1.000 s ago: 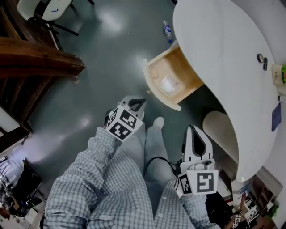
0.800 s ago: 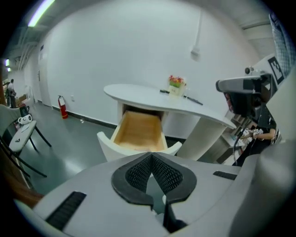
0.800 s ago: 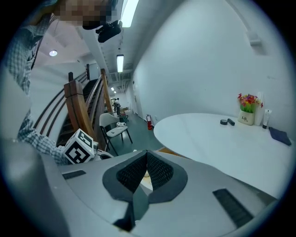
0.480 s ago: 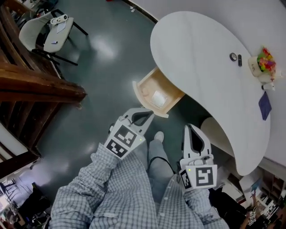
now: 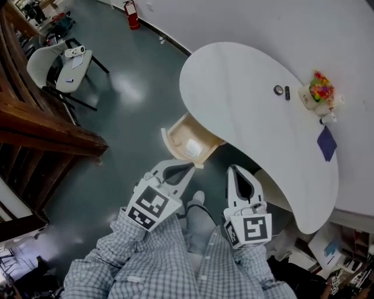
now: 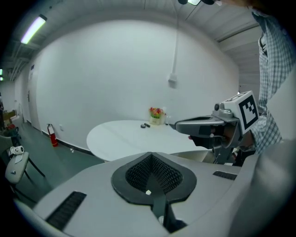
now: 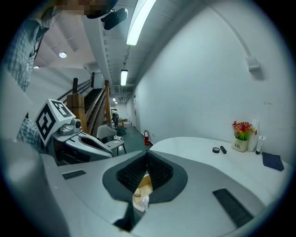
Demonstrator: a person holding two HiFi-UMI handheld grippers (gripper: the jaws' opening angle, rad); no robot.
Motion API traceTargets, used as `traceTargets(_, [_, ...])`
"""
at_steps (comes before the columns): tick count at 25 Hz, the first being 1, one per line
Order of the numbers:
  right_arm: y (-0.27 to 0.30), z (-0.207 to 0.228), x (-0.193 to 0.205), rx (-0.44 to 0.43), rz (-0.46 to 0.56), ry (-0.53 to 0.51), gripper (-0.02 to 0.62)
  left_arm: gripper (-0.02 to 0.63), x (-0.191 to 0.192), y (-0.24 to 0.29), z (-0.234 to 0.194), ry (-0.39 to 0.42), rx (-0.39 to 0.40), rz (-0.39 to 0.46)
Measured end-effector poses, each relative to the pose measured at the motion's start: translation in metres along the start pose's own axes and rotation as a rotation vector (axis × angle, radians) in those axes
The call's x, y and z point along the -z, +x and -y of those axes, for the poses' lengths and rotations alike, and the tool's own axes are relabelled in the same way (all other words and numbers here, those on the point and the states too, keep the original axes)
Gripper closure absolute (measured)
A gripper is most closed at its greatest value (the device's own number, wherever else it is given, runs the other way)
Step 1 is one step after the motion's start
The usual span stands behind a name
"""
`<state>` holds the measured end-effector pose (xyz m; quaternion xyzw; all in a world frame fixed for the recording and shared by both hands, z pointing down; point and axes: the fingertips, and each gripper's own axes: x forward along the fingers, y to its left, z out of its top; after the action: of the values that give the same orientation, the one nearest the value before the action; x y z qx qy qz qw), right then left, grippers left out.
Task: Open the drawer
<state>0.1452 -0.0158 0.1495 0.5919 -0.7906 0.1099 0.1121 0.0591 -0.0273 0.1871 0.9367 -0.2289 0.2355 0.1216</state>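
Head view, looking steeply down.

- Light wooden drawer (image 5: 168, 139): pulled well out from under the near edge of the white, rounded bench (image 5: 245, 111) and standing open over the glossy grey-green floor (image 5: 128, 117). A pale, flat packet (image 5: 193, 147) lies inside it; I cannot tell what it is.
- Left gripper (image 5: 188, 169): grey body, black-and-white marker cube at the back, held by a checked sleeve (image 5: 111, 257). It points toward the drawer's front corner, just short of it and not touching. In the left gripper view the fingers (image 6: 138, 171) are pressed together, with nothing between them.
- Right gripper (image 5: 236, 172): beside the left one, near the bench edge and clear of the drawer. In the right gripper view its fingers (image 7: 159, 169) meet at the tips and hold nothing. Through the slit lower down, the drawer's wood and the packet show beyond.
- On the bench top, far side: a small white pot of coloured flowers (image 5: 317, 93), two small dark objects (image 5: 281, 90) just beside each other, a little white bottle (image 5: 327, 118) and a dark blue cloth (image 5: 326, 143).
- Surroundings: a white chair (image 5: 61, 67) stands well apart from the bench, a red fire extinguisher (image 5: 133, 14) stands by the wall, and dark wooden stair rails (image 5: 41, 134) run along the left.
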Motion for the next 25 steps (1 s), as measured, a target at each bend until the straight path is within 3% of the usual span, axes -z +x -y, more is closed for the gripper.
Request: traceTargets(25, [0.002, 0.009, -0.018, -0.025, 0.041, -0.022, 0.588, 0.600, -0.008, -0.001, 0.008, -0.052, -0.034, -0.049])
